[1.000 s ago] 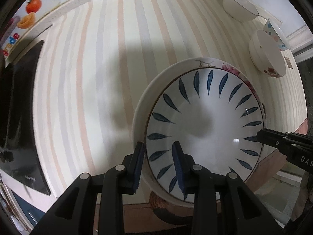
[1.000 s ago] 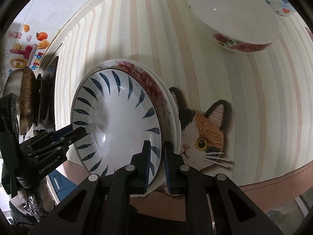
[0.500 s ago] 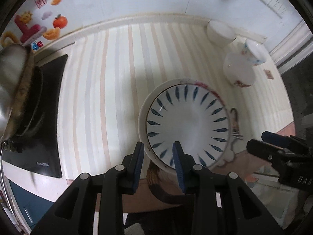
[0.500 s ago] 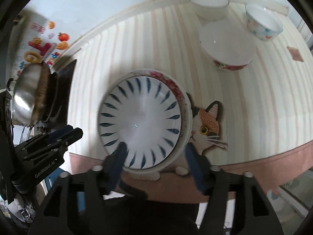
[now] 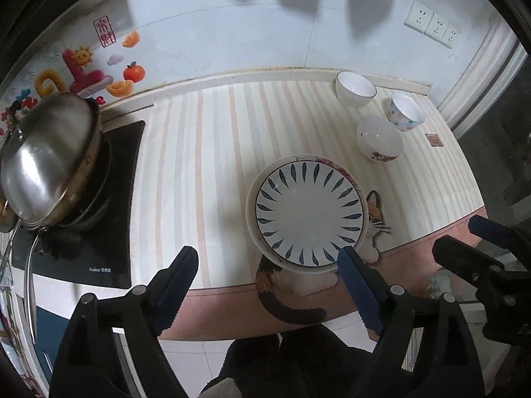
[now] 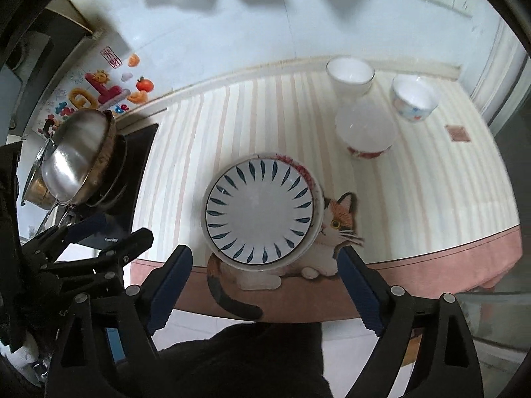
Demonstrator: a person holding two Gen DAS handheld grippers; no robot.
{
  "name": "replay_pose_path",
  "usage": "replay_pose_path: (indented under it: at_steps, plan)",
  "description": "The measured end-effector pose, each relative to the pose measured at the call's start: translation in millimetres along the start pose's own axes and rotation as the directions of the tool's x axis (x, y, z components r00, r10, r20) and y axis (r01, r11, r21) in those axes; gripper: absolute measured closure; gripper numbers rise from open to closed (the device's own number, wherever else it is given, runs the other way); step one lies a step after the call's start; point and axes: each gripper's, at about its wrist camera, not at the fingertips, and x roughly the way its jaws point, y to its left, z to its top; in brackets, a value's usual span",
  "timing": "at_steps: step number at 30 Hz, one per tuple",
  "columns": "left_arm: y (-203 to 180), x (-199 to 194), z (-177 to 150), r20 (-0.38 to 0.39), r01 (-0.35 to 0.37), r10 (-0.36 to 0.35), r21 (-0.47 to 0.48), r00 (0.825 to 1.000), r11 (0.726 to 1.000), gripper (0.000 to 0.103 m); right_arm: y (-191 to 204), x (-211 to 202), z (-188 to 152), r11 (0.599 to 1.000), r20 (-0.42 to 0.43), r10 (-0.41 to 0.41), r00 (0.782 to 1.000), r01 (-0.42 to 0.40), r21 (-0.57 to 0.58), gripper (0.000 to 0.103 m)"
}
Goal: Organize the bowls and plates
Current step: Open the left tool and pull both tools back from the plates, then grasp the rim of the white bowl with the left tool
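Both tongs, left point(image 5: 267, 260) and right point(image 6: 265, 258), have just been spreading, empty above the blue-leaf plate point(image 5: 308, 214)

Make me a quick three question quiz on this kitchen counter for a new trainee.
1. True or false: the blue leaf plate sits on top of the floral plate.
2. How many bowls stand behind the plates?
3. Is either tool gripping anything? A yes, B no.

Key: 1 true. 2 three: white bowl, patterned bowl, floral bowl. 3 B: left tool and right tool, jaws just opened, hold nothing.
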Motion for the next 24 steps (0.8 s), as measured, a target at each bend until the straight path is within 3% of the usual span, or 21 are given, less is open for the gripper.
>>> replay_pose_path:
  at_steps: [11,15,20,24]
  plan:
    - [1.9,-35.8,-24.0,0.024,0.04,-0.04,-0.007,0.999,0.999,0.016,22.6,-48.2,-28.3,1.0,0.05,-0.022,0.999,0.022,-0.005,0.01]
    - [0.9,-46.0,-25.7,0.055,0.05,-0.05,-0.001,0.997,0.999,0.006,26.4,-54.9,-36.4,1.0,0.044,-0.018,0.999,0.018,-0.001,0.01]
    - [-2.0,-51.3,-14.3,0.104,0.055,-0.052,-0.024,0.993,0.998,0.005,18.9,-55.2,-35.2,1.0,0.047,0.02,0.999,-0.021,0.017,0.01]
    - [-10.5,-46.6,8.2,0.148,0.041,-0.035,-0.038,0.988,0.998,0.002,-3.8,-48.8,-19.3,0.994,0.066,0.096,0.993,-0.099,0.042,0.008]
